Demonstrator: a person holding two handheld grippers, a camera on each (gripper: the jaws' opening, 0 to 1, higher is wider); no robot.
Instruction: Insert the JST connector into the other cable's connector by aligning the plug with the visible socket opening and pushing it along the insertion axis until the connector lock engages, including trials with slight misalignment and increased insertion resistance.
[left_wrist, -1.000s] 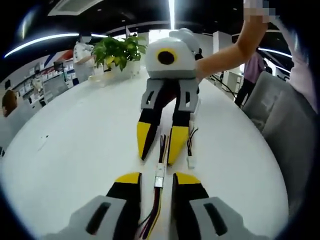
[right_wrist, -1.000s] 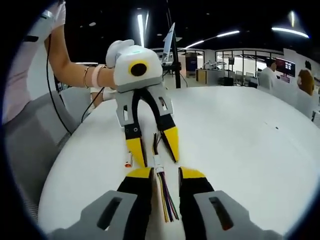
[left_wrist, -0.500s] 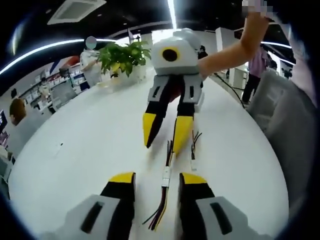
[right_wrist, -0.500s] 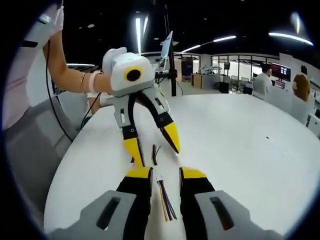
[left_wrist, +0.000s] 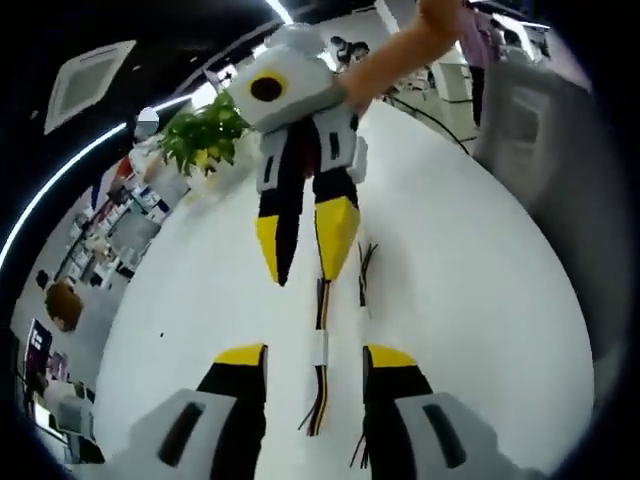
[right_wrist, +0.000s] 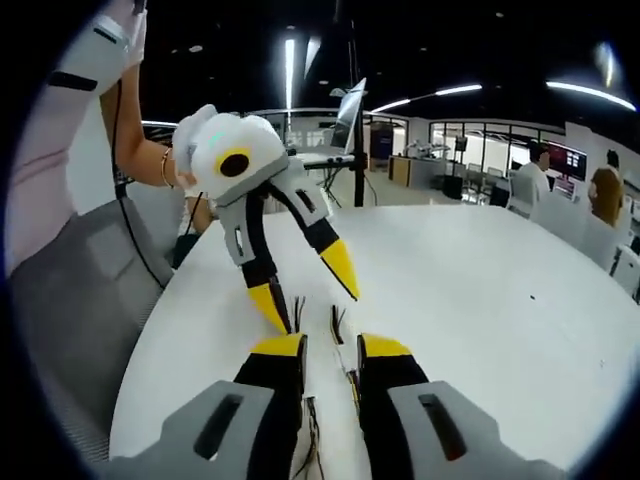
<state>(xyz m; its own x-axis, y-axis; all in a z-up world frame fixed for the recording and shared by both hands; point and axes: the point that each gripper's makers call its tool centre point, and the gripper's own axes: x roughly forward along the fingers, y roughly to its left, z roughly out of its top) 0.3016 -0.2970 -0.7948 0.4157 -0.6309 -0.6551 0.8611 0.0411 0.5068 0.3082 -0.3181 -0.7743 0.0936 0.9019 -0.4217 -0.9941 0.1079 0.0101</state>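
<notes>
White and round, the tabletop sits in an open office, a potted plant near its far edge. On its middle lies the joined cable, its white connector mid-length, with a second loose cable just beside it. The left gripper hangs over the cable with jaws spread, gripping nothing. The right gripper faces it, jaws likewise parted and empty.

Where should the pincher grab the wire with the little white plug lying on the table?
Probably on the white connector itself, not the thin loose wires, which would bend. The cable lies flat on the white table, lengthwise between the left gripper jaws, so come from above, pinching its two long sides.
</notes>
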